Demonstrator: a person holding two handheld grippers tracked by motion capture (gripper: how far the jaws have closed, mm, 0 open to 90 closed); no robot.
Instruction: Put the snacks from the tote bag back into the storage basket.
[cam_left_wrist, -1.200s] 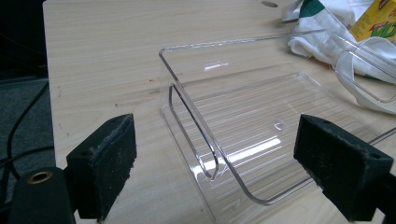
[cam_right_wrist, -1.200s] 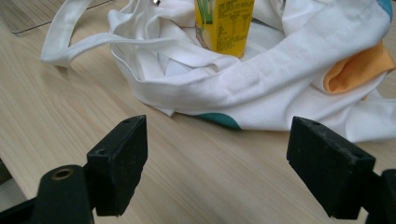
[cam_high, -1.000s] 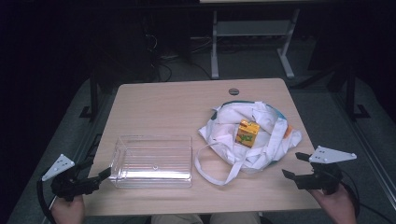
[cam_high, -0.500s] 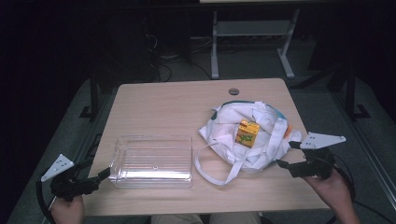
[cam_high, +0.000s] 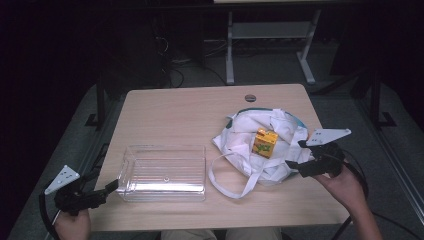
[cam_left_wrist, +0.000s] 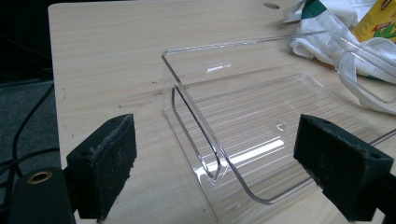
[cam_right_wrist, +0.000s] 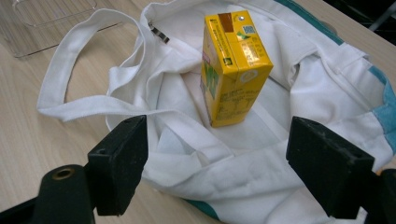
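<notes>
Both jaws wide, I hold the right hand-held gripper (cam_right_wrist: 215, 172) before the yellow carton (cam_right_wrist: 233, 65); the left hand-held gripper (cam_left_wrist: 219, 179), empty, faces the clear tray (cam_left_wrist: 261, 116).

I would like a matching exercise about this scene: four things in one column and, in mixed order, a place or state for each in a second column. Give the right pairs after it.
Things
1. carton
2. clear box
3. left gripper
4. round hole

Places or states
A. open, beside the box's near left corner
B. in the table top near its far edge
C. upright on the white bag
D. empty, on the table's left half

Pairs: 1-C, 2-D, 3-A, 4-B
</notes>
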